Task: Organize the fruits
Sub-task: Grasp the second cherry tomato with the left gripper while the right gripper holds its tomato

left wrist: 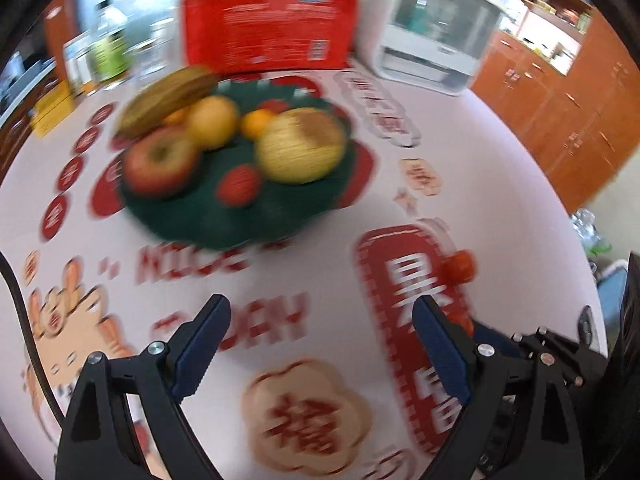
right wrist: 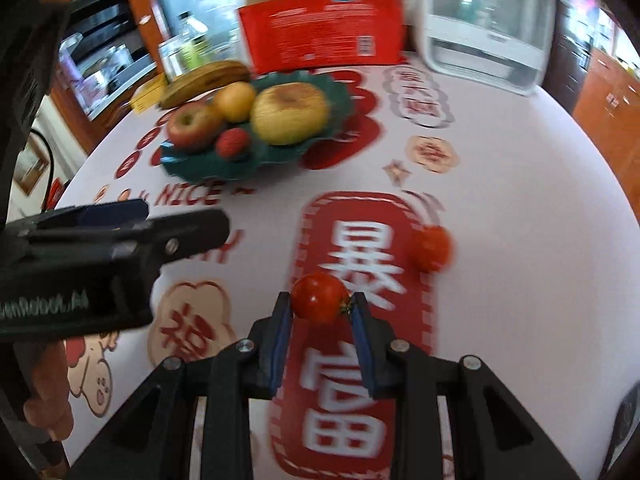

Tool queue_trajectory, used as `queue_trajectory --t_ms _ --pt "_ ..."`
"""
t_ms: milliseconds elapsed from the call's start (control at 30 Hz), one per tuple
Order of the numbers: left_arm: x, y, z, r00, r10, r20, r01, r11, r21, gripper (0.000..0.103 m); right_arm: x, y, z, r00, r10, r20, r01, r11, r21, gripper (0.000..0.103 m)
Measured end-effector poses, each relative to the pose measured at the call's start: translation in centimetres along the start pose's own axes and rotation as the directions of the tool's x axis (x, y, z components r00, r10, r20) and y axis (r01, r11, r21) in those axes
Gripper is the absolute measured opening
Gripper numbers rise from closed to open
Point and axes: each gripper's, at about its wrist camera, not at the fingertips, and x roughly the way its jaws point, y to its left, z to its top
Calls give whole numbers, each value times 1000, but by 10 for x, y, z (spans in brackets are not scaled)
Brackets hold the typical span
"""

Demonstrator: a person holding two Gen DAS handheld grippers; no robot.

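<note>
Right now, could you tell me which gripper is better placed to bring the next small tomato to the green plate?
The right gripper: its jaws are already shut on a small tomato, with the green plate ahead. The left gripper is open and empty; the other tomato lies loose on the tablecloth.

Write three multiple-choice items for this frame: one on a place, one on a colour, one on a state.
1. Where does the loose tomato lie?
A. on the plate
B. on the tablecloth, beyond and to the right of the held tomato
C. in the left gripper

2. What colour is the fruit plate?
A. dark green
B. white
C. yellow

3. How does the right gripper stand?
A. open and empty
B. shut on a banana
C. shut on a tomato

Answers:
1 B, it rests on the cloth.
2 A, its scalloped rim is dark green.
3 C, the jaws press the held tomato.
</note>
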Motion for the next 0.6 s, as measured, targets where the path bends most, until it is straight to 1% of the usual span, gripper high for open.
queue_trajectory --t_ms 100,167,333,400,467,500,533,567,600 --pt "10 -29 11 999 -39 -6 39 998 51 92 -5 -22 -6 999 -32 -1 32 998 46 30" --pt "21 -51 17 997 -66 -28 68 994 90 92 -6 -33 -11 999 -44 -7 45 996 75 30" --pt "46 -84 22 991 -98 -95 112 982 151 91 -9 -46 -24 998 -62 -14 63 991 115 30" --pt "55 -94 20 987 -108 -122 128 977 169 85 -9 -49 -27 998 -62 -18 64 990 122 30" --pt "64 -101 19 982 -115 -151 142 974 179 73 -8 -52 -30 998 -63 -23 66 989 133 30" --pt "69 -105 18 979 -114 -167 145 972 186 70 -8 -53 -31 998 -63 -26 66 988 139 30" --pt "73 -107 18 978 -108 -177 142 971 191 65 -7 -54 -32 998 -61 -31 65 987 147 30" --pt "77 -109 18 977 -104 -185 140 971 194 62 -7 -54 -32 998 -60 -27 63 987 148 30" --pt "79 -109 17 977 -99 -188 135 971 196 61 -7 -54 -32 998 -61 -28 65 987 146 30"
